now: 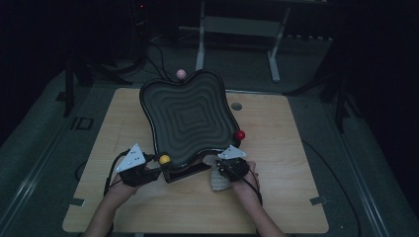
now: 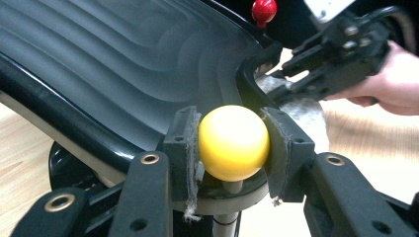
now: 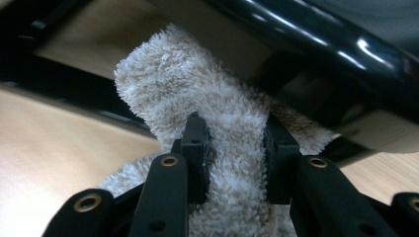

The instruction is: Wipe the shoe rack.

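Note:
A black wavy tray [image 1: 190,116] with rippled steps stands tilted on a stand in the middle of the wooden table [image 1: 276,197]. At its near left corner my left gripper [image 1: 157,165] is shut on a yellow ball knob [image 1: 164,159] [image 2: 233,142], its pads [image 2: 184,143] pressing both sides. My right gripper [image 1: 225,165] [image 3: 236,148] is shut on a white fluffy cloth [image 1: 217,180] [image 3: 222,113] at the tray's near right corner, just under the glossy black rim [image 3: 316,37]. A red ball knob [image 1: 239,135] [image 2: 264,10] sits on the right corner, a pink one [image 1: 181,73] on the far corner.
The black base of the stand [image 1: 185,173] pokes out below the tray between my hands. A small grey round disc [image 1: 236,106] lies in the table to the tray's right. Metal frame legs [image 1: 200,44] and cables stand on the dark floor behind the table.

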The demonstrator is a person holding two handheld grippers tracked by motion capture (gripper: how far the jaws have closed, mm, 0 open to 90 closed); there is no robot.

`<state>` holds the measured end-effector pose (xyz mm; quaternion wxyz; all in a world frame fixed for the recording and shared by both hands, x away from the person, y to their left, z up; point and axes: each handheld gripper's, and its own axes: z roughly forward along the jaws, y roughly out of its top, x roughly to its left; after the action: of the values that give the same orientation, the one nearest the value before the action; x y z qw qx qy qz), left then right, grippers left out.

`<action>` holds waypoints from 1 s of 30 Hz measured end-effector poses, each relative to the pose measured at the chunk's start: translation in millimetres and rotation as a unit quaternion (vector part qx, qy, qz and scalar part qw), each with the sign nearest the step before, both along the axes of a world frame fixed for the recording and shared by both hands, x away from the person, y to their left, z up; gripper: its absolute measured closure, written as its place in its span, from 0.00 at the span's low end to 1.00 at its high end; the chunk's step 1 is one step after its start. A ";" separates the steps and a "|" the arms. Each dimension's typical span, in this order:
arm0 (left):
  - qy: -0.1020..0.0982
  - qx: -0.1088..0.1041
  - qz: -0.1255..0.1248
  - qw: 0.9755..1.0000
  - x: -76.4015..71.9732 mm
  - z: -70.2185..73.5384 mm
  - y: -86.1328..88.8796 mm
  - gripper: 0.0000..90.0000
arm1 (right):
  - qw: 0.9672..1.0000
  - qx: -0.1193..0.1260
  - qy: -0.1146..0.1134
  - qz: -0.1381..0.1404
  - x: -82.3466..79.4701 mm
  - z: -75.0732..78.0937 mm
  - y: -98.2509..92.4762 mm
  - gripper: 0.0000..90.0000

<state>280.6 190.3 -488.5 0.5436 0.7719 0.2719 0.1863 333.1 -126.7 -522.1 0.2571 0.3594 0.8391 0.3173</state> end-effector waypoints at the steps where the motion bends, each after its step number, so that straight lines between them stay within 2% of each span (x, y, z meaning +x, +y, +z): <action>1: 0.000 0.000 0.000 1.000 0.0 0.0 -0.1 0.66 | 1.000 0.001 -0.004 -0.008 3.6 -1.9 -0.9 0.77; 3: 0.001 0.000 0.000 1.000 -0.1 0.2 -0.4 0.66 | 1.000 0.010 -0.006 -0.018 6.4 -4.8 -1.2 0.77; 8: 0.001 -0.003 0.002 1.000 -0.1 -0.3 -0.4 0.66 | 0.999 0.036 0.011 -0.016 7.7 -16.3 7.9 0.74; 14: 0.001 -0.003 0.003 1.000 -0.3 -0.1 -0.8 0.66 | 0.996 0.077 0.035 -0.003 2.5 -20.1 22.9 0.74; 17: 0.000 -0.004 0.004 1.000 -0.5 -0.4 -0.7 0.66 | 0.995 0.086 0.047 0.013 -0.8 -20.1 34.2 0.72; 18: 0.000 -0.004 0.004 1.000 -0.5 -0.4 -0.7 0.66 | 0.995 0.086 0.047 0.013 -0.8 -20.1 34.2 0.72; 24: -0.003 0.002 0.015 1.000 -2.7 0.4 -3.5 0.65 | 0.994 0.090 0.044 0.044 -16.1 -22.2 63.7 0.71; 30: -0.002 0.002 0.019 1.000 -3.4 0.3 -3.9 0.65 | 0.992 0.094 0.047 0.075 -30.3 -22.9 91.1 0.71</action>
<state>277.2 186.4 -488.2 0.5394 0.7671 0.2849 0.1985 302.8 -35.6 -545.1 0.1577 0.3326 0.8411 0.3962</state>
